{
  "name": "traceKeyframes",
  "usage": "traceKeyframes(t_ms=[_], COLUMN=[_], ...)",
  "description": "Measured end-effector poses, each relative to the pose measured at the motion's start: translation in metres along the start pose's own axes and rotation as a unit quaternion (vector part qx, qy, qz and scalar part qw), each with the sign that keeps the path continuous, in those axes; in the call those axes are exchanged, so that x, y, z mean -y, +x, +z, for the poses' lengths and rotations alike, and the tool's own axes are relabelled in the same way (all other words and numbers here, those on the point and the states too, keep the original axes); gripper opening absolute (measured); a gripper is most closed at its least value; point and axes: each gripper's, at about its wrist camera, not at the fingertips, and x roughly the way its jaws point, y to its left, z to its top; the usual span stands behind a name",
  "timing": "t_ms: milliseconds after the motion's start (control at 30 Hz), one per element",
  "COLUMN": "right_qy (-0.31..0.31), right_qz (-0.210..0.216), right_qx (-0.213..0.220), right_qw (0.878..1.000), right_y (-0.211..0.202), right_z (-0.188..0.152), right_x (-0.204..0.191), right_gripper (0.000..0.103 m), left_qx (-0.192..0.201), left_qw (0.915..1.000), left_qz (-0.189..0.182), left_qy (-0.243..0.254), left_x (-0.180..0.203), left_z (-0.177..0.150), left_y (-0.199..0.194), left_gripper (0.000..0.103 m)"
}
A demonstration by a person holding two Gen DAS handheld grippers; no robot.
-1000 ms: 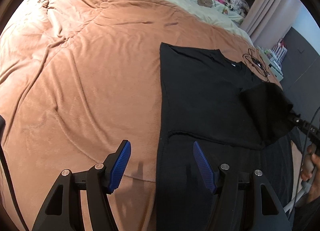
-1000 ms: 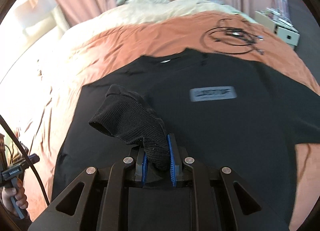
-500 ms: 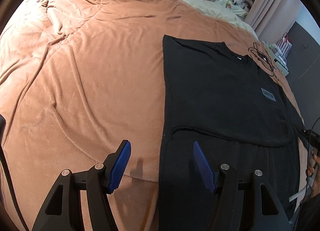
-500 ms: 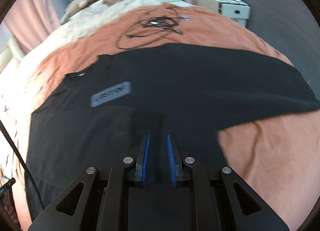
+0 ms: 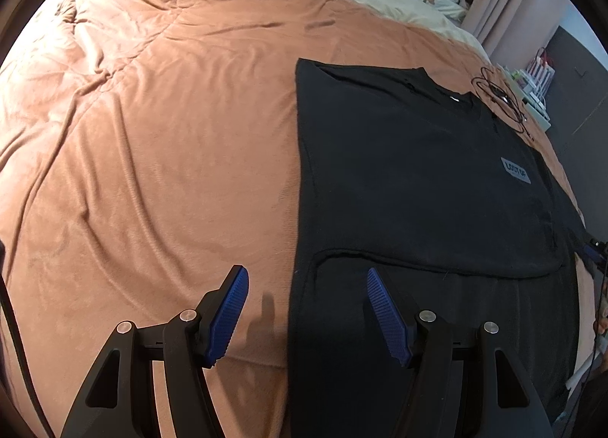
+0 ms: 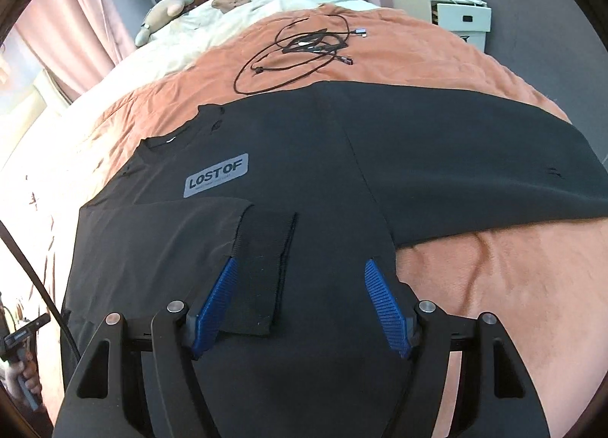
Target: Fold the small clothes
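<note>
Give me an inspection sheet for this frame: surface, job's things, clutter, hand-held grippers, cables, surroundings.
Surface: bed with an orange-brown blanket, creased, and a cream cover beyond it.
Job's things: black T-shirt lying flat, logo patch up; its left side is folded in with the sleeve cuff on top, the other sleeve is spread out.
Clutter: soft toys and pink clothes by the head of the bed.
Grippers: left hand-held gripper open, over the shirt's folded edge. Right hand-held gripper has just been opening; the cuff lies between the jaws, with no pad pressing on it.
Cables: black cable coil on the blanket beyond the collar.
Surroundings: pink curtains, white bedside unit, dark wall.
</note>
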Motion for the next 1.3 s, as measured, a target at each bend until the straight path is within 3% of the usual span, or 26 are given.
traceKeyframes(t_ms=[233, 300, 433, 533, 667, 733, 800, 1067, 1300], right_qy=[0.008, 0.013, 0.003, 0.0, -0.005, 0.005, 0.004, -0.02, -0.056], right_qz=[0.011, 0.028, 0.031, 0.024, 0.005, 0.003, 0.007, 0.0, -0.055], right_qx=[-0.018, -0.027, -0.051, -0.067, -0.057, -0.057, -0.06, -0.009, 0.009], right_qw=[1.0, 0.999, 0.998, 0.997, 0.998, 0.998, 0.998, 1.0, 0.997], right_y=[0.018, 0.03, 0.061, 0.084, 0.097, 0.099, 0.098, 0.068, 0.066], right_z=[0.006, 0.009, 0.016, 0.022, 0.032, 0.035, 0.037, 0.058, 0.074], right_x=[0.009, 0.008, -0.003, -0.008, -0.009, -0.007, -0.008, -0.027, -0.046], right_gripper=[0.068, 0.068, 0.066, 0.054, 0.044, 0.016, 0.004, 0.002, 0.002], left_qx=[-0.005, -0.008, -0.018, -0.019, -0.023, -0.024, -0.02, -0.01, -0.012], left_qw=[0.9997, 0.9991, 0.9987, 0.9984, 0.9981, 0.9982, 0.9982, 0.9975, 0.9978], left_qz=[0.008, 0.027, 0.03, 0.036, 0.041, 0.04, 0.043, 0.042, 0.036], left_qy=[0.024, 0.033, 0.037, 0.038, 0.039, 0.038, 0.036, 0.057, 0.054], left_x=[0.013, 0.015, 0.015, 0.014, 0.012, 0.011, 0.009, 0.007, -0.002], left_z=[0.003, 0.001, -0.001, 0.0, 0.002, 0.003, 0.005, 0.0, -0.006], left_y=[0.016, 0.021, 0.032, 0.039, 0.047, 0.052, 0.055, 0.051, 0.046], left_gripper=[0.067, 0.067, 0.067, 0.067, 0.061, 0.059, 0.053, 0.038, 0.027])
